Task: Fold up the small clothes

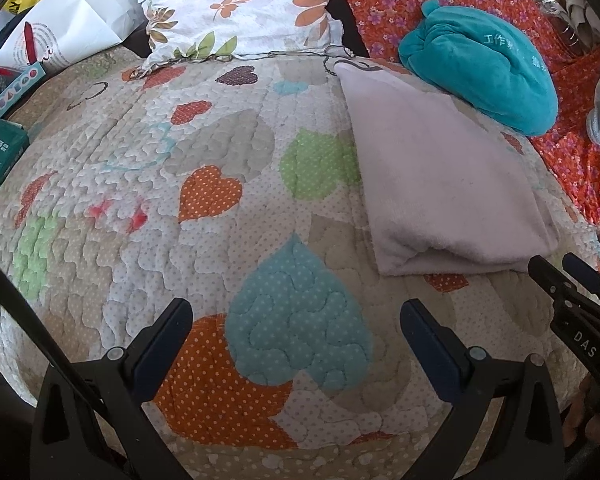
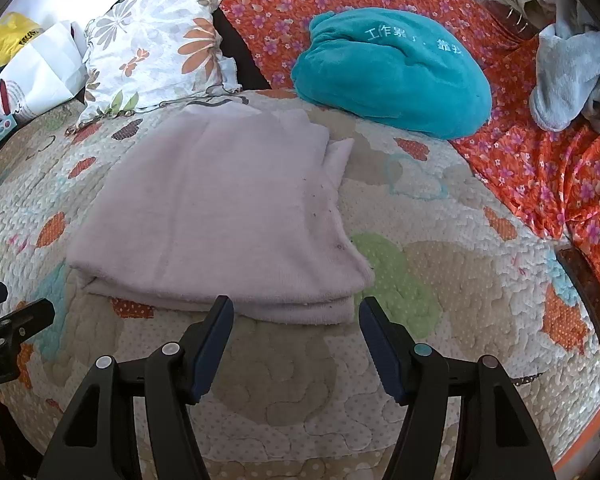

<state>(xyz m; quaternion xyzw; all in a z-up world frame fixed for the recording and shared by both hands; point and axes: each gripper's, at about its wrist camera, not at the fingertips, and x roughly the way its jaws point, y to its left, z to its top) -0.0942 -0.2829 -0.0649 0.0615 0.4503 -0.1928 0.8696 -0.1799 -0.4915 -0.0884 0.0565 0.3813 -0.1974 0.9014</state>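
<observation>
Holding both tongs wide and empty, left tongs (image 1: pixel 296 316) and right tongs (image 2: pixel 296 320), I see the folded pink cloth (image 2: pixel 220 216) mid-bed on the heart quilt (image 1: pixel 220 140).

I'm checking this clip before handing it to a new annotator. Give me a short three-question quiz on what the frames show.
1. True or false: the right gripper is clamped on the pale pink cloth.
2. Which lies behind the pink cloth on the orange floral sheet? A) teal plush bundle B) a red bucket C) a black shoe
3. Fill in: the left gripper hangs over a ____-patterned quilt.

Key: 1 false, both grippers are open and empty; 2 A; 3 heart.
</observation>
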